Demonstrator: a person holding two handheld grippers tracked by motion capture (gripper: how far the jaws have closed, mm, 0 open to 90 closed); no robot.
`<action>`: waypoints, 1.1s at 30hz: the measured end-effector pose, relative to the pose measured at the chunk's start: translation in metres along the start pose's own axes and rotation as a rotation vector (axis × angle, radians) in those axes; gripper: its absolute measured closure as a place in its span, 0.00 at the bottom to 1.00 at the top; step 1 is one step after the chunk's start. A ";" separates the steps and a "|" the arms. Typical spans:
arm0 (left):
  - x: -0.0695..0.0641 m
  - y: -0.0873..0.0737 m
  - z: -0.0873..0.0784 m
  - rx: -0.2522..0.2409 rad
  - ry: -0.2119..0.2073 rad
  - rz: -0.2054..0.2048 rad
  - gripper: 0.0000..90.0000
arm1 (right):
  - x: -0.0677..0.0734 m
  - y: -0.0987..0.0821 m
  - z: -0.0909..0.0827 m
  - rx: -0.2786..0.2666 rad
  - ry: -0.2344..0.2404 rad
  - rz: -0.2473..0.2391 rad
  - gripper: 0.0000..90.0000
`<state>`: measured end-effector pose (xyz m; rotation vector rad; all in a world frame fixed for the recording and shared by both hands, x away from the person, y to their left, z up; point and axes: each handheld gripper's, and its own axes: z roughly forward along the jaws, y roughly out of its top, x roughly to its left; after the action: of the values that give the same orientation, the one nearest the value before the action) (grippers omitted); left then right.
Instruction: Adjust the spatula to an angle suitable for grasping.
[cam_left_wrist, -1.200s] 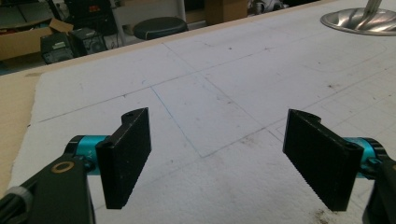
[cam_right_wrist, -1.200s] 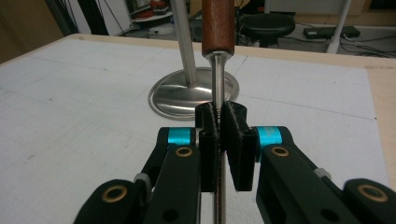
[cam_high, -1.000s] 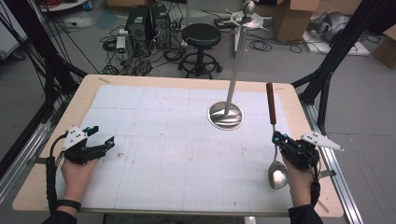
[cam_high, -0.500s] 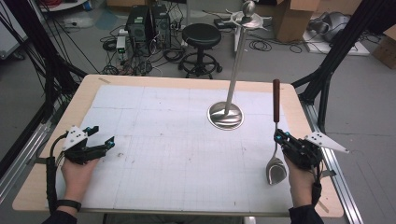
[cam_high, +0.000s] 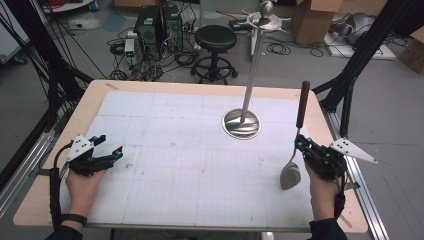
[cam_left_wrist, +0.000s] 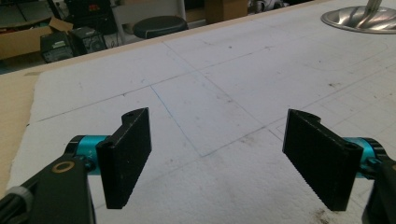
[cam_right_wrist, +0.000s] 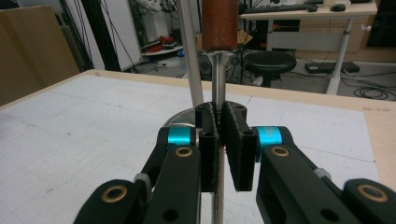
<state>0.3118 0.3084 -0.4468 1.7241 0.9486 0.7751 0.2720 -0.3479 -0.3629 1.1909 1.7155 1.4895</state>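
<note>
A metal spoon (cam_high: 291, 172) with a brown handle (cam_high: 302, 104) stands nearly upright at the table's right side, bowl down near the white mat. My right gripper (cam_high: 301, 145) is shut on the spoon's thin metal shaft (cam_right_wrist: 218, 91), just below the handle (cam_right_wrist: 219, 23); in the right gripper view the pads (cam_right_wrist: 233, 140) press on it from both sides. A steel stand with a round base (cam_high: 241, 124) and a tall pole (cam_right_wrist: 190, 60) rises behind the spoon. My left gripper (cam_high: 111, 144) rests on the mat at the left, open, with nothing between its pads (cam_left_wrist: 128, 156).
The white gridded mat (cam_high: 185, 165) covers most of the wooden table (cam_high: 85, 107). The stand's top (cam_high: 266, 17) carries small hooks. Its base (cam_left_wrist: 362, 18) lies far ahead of the left gripper. A black stool (cam_high: 215, 37), boxes and cables sit on the floor beyond.
The right gripper has tipped the spoon up: the brown handle has risen and the bowl has shifted slightly left. The left gripper has stayed put.
</note>
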 end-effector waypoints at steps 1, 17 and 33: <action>0.000 0.000 0.000 0.000 0.000 0.000 0.27 | 0.000 0.001 0.000 -0.001 0.001 -0.001 0.94; 0.000 0.000 0.000 0.001 -0.001 0.000 0.27 | 0.004 0.008 0.002 -0.043 0.002 -0.007 0.94; 0.000 0.000 0.000 -0.001 0.000 -0.001 0.27 | 0.015 0.033 0.009 -0.077 0.025 -0.038 0.94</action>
<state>0.3117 0.3083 -0.4468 1.7230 0.9484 0.7747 0.2816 -0.3313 -0.3307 1.0987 1.6723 1.5388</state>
